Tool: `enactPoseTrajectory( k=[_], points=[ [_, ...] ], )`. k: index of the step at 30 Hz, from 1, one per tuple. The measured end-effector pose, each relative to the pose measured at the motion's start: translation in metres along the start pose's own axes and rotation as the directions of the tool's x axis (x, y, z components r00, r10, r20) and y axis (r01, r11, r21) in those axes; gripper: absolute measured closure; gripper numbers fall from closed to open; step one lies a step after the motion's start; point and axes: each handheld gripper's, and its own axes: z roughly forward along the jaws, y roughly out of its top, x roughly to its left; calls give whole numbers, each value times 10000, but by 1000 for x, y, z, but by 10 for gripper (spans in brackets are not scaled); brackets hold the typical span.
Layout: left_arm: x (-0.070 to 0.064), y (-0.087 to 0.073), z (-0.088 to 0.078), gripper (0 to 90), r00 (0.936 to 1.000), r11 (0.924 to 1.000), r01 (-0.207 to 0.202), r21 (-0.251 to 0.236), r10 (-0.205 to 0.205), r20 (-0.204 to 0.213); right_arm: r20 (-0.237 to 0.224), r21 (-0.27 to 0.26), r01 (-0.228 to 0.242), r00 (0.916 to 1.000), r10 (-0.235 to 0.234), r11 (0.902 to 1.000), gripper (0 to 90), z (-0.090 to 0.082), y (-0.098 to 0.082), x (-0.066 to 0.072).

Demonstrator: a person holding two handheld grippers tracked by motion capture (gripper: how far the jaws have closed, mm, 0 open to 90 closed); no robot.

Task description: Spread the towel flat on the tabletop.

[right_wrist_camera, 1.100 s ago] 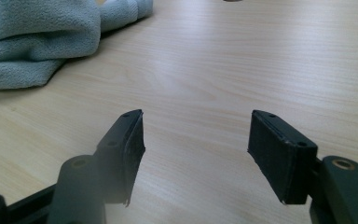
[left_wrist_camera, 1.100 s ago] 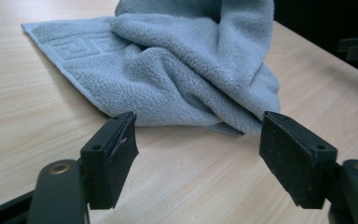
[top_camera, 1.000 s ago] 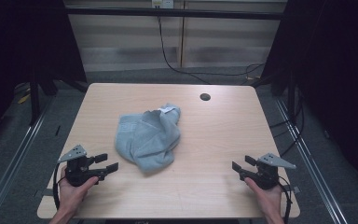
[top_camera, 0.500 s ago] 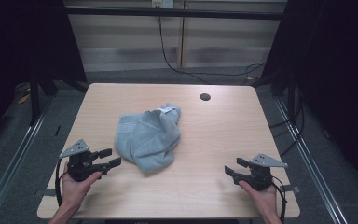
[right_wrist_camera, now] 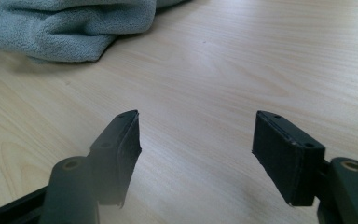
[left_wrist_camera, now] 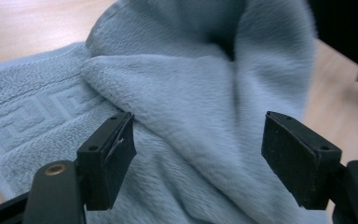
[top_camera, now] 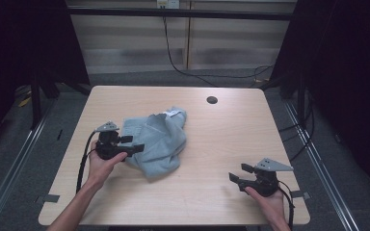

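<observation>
Grey towel (left_wrist_camera: 205, 116), edges cut off

Even overhead light, dark surroundings, blurred close-ups

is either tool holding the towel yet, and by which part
Nothing is held. The left tool is open, its jaws apart over the crumpled grey towel near its left edge, not pinching it. The right tool is open over bare table.

My right gripper (right_wrist_camera: 196, 158) low over the wooden table (right_wrist_camera: 242, 70), its two black jaws standing wide apart with bare wood between, a crumpled grey-blue towel (right_wrist_camera: 70, 28) lying far left, well apart
</observation>
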Motion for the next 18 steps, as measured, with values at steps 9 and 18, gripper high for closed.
enactPoseTrajectory(
  k=[9, 18],
  points=[
    [10, -23, 26, 378, 9995, 9952, 83, 979, -113, 301, -105, 222, 86, 9999, -84, 9997, 311, 1, -1, 0],
    [-5, -38, 21, 472, 9963, 9947, -401, 951, 326, 791, -22, 371, 263, 9997, -262, 9990, 310, 2, 0, 5]
  ],
)
